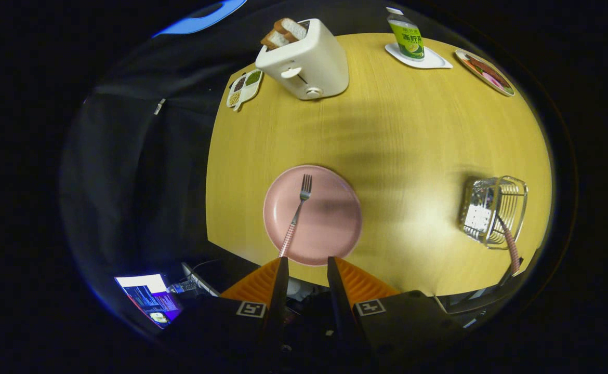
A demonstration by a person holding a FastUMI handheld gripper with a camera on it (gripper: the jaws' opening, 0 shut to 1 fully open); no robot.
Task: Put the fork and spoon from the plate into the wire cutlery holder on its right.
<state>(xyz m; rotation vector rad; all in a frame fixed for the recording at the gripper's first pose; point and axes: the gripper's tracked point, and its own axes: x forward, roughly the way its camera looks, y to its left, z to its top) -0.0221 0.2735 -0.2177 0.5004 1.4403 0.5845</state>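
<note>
A pink plate (pixel 335 228) lies on the wooden table just ahead of my fingertips. A fork (pixel 296 215) with a checked pink handle rests on its left half, tines pointing away and handle end close to my left finger (pixel 281 270). My gripper (pixel 306 262) hovers high over the plate's near rim, open with a narrow gap and nothing between the fingers. To the right stands the wire cutlery holder (pixel 493 210). A checked pink handle (pixel 512 249) sticks out of it toward the table's near edge.
A white toaster (pixel 306 59) with bread slices stands at the far side, with a small divided dish (pixel 244 88) to its left. A green drink carton (pixel 408 36) on a white coaster and a plate of food (pixel 486 72) sit far right. A lit screen (pixel 148 298) shows below the table.
</note>
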